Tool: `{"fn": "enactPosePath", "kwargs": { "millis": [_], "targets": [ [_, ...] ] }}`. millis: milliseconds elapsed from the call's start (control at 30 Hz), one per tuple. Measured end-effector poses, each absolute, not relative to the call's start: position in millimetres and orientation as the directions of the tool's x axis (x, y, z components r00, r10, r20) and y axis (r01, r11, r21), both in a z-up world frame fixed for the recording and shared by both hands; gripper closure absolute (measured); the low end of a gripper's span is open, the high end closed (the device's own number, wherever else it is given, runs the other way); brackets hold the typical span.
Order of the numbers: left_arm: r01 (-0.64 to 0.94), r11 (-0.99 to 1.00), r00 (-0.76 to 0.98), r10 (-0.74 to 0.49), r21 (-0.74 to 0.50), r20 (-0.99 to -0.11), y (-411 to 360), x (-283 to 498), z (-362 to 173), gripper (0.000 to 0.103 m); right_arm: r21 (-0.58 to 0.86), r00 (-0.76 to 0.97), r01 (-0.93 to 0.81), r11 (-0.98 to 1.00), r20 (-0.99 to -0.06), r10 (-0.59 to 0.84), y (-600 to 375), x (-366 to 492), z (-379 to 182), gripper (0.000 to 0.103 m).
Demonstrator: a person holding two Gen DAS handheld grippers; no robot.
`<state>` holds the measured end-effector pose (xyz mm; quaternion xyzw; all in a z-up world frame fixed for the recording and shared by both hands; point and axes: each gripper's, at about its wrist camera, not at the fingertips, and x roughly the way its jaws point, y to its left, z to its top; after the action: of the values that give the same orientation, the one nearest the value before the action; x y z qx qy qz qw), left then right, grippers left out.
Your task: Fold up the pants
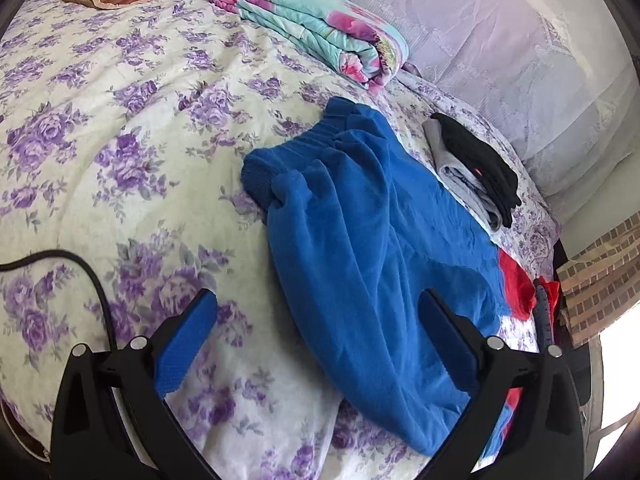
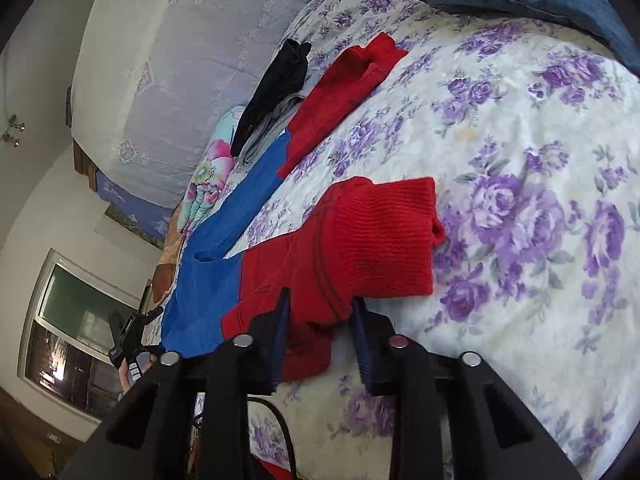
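Blue fleece pants with red lower legs (image 1: 360,240) lie spread on the floral bedspread (image 1: 120,140). In the left wrist view the waistband is far from me. My left gripper (image 1: 318,304) is open and hovers over the blue part, holding nothing. In the right wrist view the red ribbed leg end (image 2: 380,236) lies just ahead. My right gripper (image 2: 320,308) has its jaws partly closed around the red fabric's edge. The second red leg (image 2: 344,96) lies farther off. The left gripper (image 2: 132,332) shows at the far left.
A folded flowery quilt (image 1: 320,20) lies at the bed's far side. A small stack of folded black and grey clothes (image 1: 476,168) sits beside the pants. Folded jeans (image 2: 540,4) lie at the top right. A black cable (image 1: 80,272) crosses the bedspread.
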<state>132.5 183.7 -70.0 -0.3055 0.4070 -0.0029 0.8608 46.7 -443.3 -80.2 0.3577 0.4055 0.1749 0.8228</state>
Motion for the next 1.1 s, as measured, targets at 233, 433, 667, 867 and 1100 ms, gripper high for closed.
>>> {"fn": "enactPosePath", "kwargs": {
  "millis": [233, 433, 667, 867, 1100],
  "targets": [
    [-0.280, 0.779, 0.645, -0.280, -0.561, -0.711, 197.6, 178.4, -75.3, 0.029, 0.728, 0.636, -0.019, 0.685, -0.520, 0.571, -455.1, 62.2, -58.9, 0.086],
    [-0.220, 0.757, 0.684, -0.330, -0.616, -0.650, 197.5, 146.2, -69.0, 0.094, 0.727, 0.660, 0.022, 0.686, -0.526, 0.536, -476.3, 64.2, -54.8, 0.088],
    [-0.239, 0.756, 0.676, -0.320, -0.609, -0.664, 191.3, 84.7, -89.1, 0.087, 0.699, 0.645, 0.048, 0.714, -0.568, 0.512, -500.9, 47.3, -53.5, 0.082],
    [-0.245, 0.748, 0.737, -0.271, -0.617, -0.620, 204.2, 72.9, -71.2, 0.039, 0.682, 0.666, 0.153, 0.715, -0.606, 0.435, -517.4, 24.0, -60.8, 0.066],
    [-0.242, 0.761, 0.819, -0.172, -0.602, -0.547, 216.5, 57.3, -29.2, 0.027, 0.547, 0.766, 0.043, 0.836, -0.556, 0.324, -496.9, 14.7, -8.7, 0.067]
  ]
}}
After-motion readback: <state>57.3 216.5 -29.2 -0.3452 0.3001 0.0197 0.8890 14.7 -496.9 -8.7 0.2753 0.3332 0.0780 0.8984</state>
